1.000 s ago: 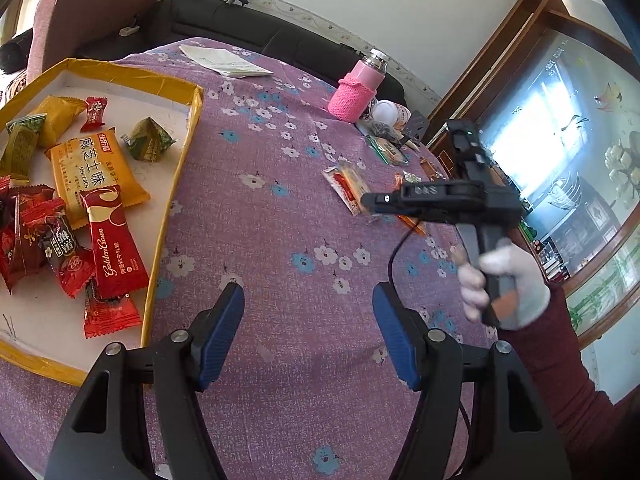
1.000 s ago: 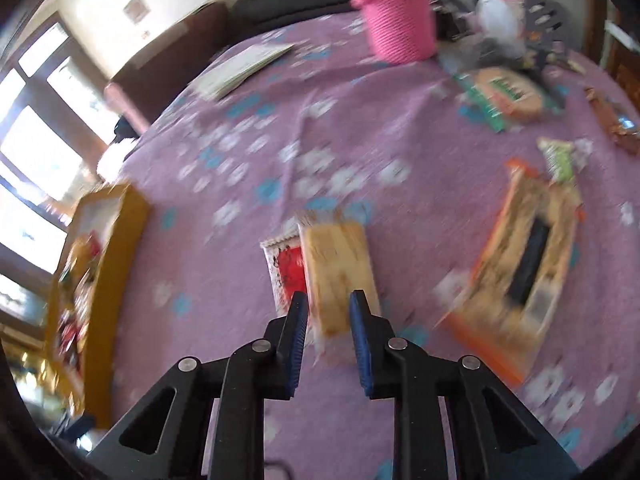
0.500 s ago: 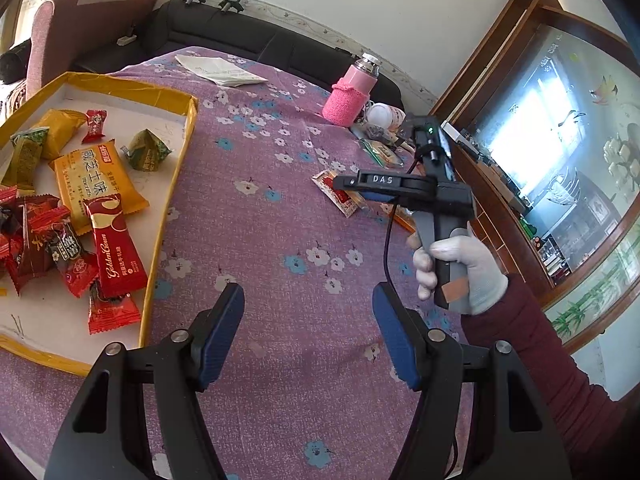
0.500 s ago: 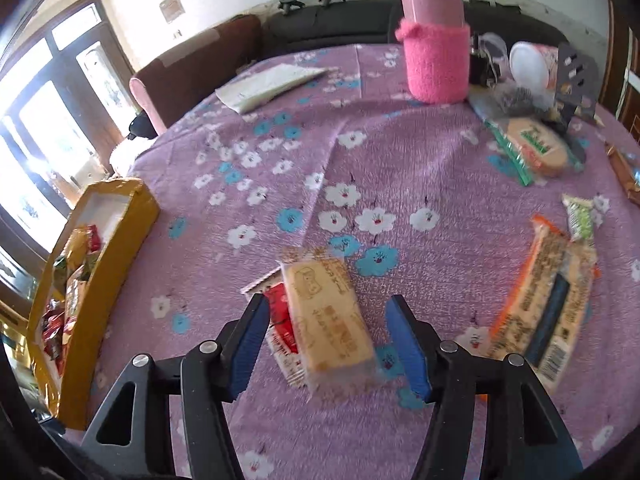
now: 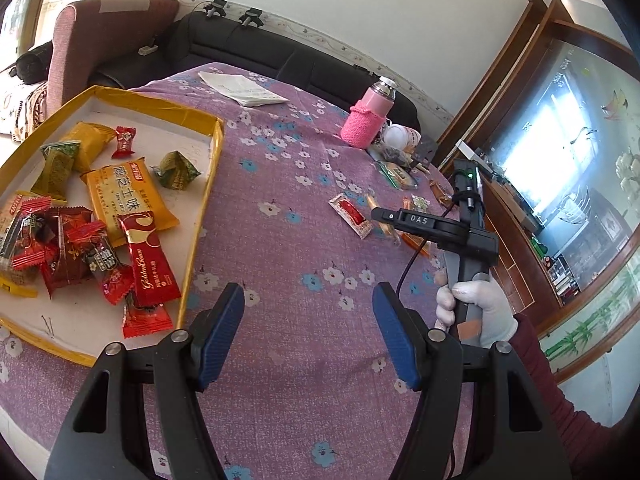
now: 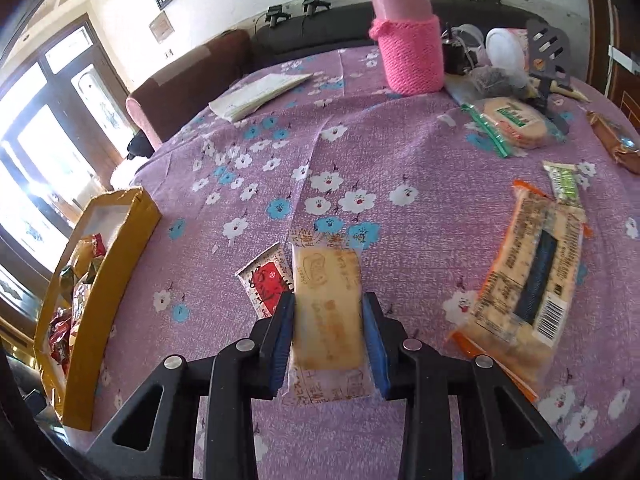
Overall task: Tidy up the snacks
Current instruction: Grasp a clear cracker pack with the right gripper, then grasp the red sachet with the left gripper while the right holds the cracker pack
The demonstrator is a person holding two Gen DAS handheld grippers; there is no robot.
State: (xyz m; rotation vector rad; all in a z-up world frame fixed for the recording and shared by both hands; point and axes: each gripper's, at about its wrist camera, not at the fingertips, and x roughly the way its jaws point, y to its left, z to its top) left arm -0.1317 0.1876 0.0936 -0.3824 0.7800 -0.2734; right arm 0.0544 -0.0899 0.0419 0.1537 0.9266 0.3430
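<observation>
Snacks already fill the yellow cardboard tray (image 5: 218, 148); beside it the left gripper (image 5: 308, 336) gapes empty; well away, the right gripper (image 6: 328, 332) is closing on a pale plastic-wrapped biscuit packet (image 6: 326, 304); several packets remain loose.

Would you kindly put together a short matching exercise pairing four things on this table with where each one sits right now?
Things:
1. cracker packet
2. red Golden Crown bar
3. pink bottle
4. folded paper

Places:
A. inside the yellow tray
B. far end of the table, lying flat
C. between the closing jaws of the right gripper
D. standing upright beside the clutter at the far right

Pairs: 1-C, 2-A, 3-D, 4-B
</observation>
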